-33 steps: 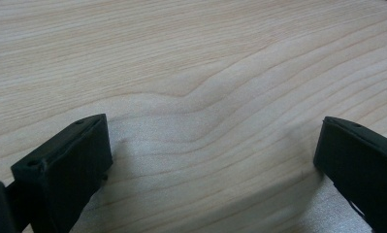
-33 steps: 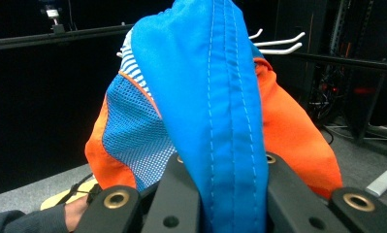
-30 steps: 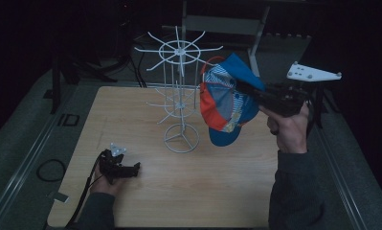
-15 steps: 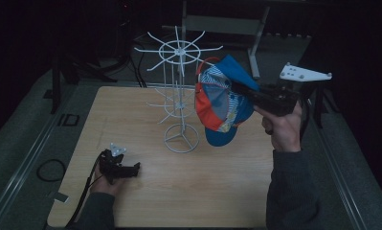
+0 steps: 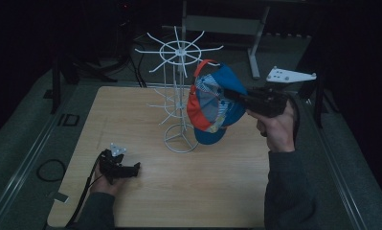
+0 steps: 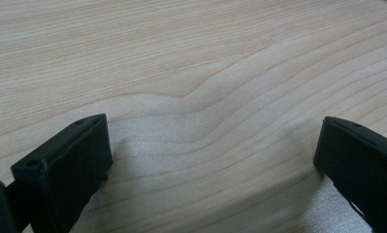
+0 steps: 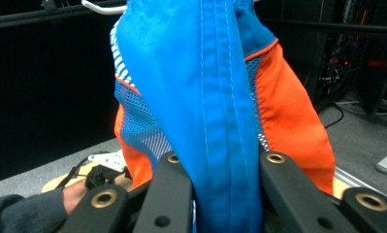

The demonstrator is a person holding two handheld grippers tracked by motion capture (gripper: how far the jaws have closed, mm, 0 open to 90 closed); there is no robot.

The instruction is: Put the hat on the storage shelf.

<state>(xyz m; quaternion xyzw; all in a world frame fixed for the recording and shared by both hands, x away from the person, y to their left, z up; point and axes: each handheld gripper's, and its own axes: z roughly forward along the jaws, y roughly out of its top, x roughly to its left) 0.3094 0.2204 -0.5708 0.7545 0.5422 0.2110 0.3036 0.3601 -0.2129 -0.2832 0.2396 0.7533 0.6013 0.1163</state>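
High view: right gripper (image 5: 236,94) is holding a cap (image 5: 212,103) up beside the wire rack (image 5: 179,96), which is standing near the tabletop's far edge, about mid-width. Cap is hanging in the air at the rack's right side, level w/ an upper arm; its top edge is looking close to or on a hook tip, can't tell if it's actually caught. Left gripper (image 5: 131,168) is lying low by the near-left corner of the table (image 5: 203,191), a hand around it, well apart from the rack.

Left gripper view: jaws are standing wide apart over bare wood, nothing btwn them, so it's open and idling.

Right gripper view: blue crown fabric of the cap (image 7: 201,97) is sitting btwn the two jaws, orange and mesh panels either side. Jaws have just been opening a little, but the pads are pressing the cloth yet as far as I can see, so the grip is on. A white rack arm (image 7: 101,7) is crossing the top, right at the cap's upper edge.

Progress, judging: cap is brought to the rack, hanging abt done. Left: confirm it's hooked, let go fully, pull the gripper back.
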